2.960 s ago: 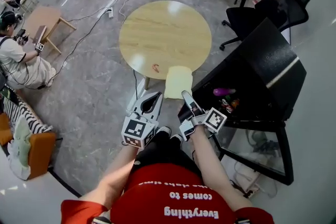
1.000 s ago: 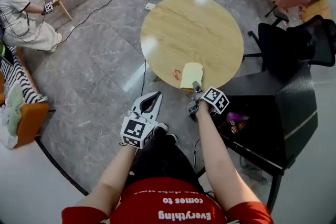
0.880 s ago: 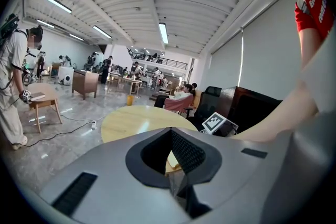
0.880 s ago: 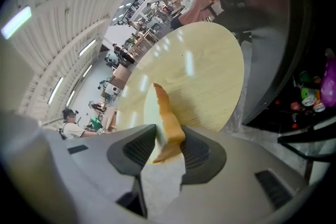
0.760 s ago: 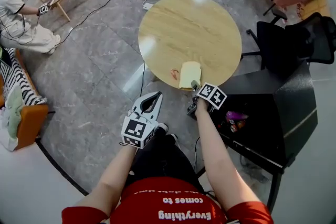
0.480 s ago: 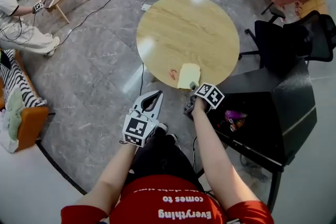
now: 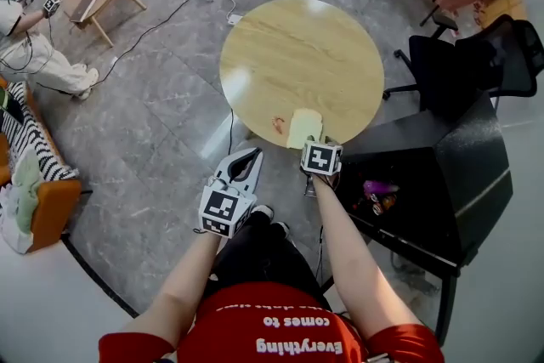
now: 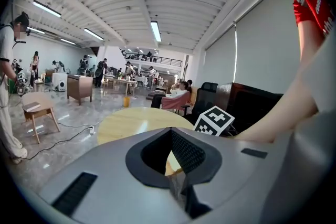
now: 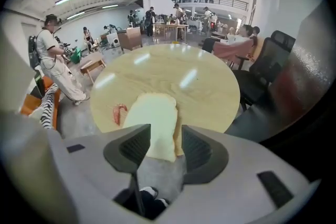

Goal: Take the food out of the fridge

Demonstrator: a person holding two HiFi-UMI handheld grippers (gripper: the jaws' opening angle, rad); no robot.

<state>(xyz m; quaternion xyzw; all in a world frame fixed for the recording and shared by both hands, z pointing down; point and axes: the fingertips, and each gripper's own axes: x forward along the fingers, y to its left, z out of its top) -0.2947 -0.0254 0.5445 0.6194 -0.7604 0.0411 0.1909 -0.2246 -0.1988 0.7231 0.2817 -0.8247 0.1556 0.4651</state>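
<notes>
A pale slice of bread [image 7: 303,127] [image 9: 153,126] lies flat at the near edge of the round wooden table [image 7: 297,55]. A small red bit of food [image 7: 278,125] [image 9: 118,113] lies beside it. My right gripper [image 7: 313,150] [image 9: 165,140] hangs just over the bread's near end. Its jaws are opening and the pads do not touch the slice. The black fridge [image 7: 459,183] stands open at the right, with a purple item [image 7: 379,186] inside. My left gripper [image 7: 246,159] [image 8: 170,132] hovers over the floor left of the table edge, shut and empty.
A black office chair [image 7: 442,68] stands between the table and the fridge. Cables [image 7: 170,21] run over the grey floor to a power strip. A small wooden table [image 7: 93,0] and a person are far left, seated people far right, and an orange sofa [image 7: 42,200] at the left edge.
The right gripper carried the bread from the fridge to the table, then rolled and opened its jaws, leaving the slice on the table edge. The left gripper stayed put.
</notes>
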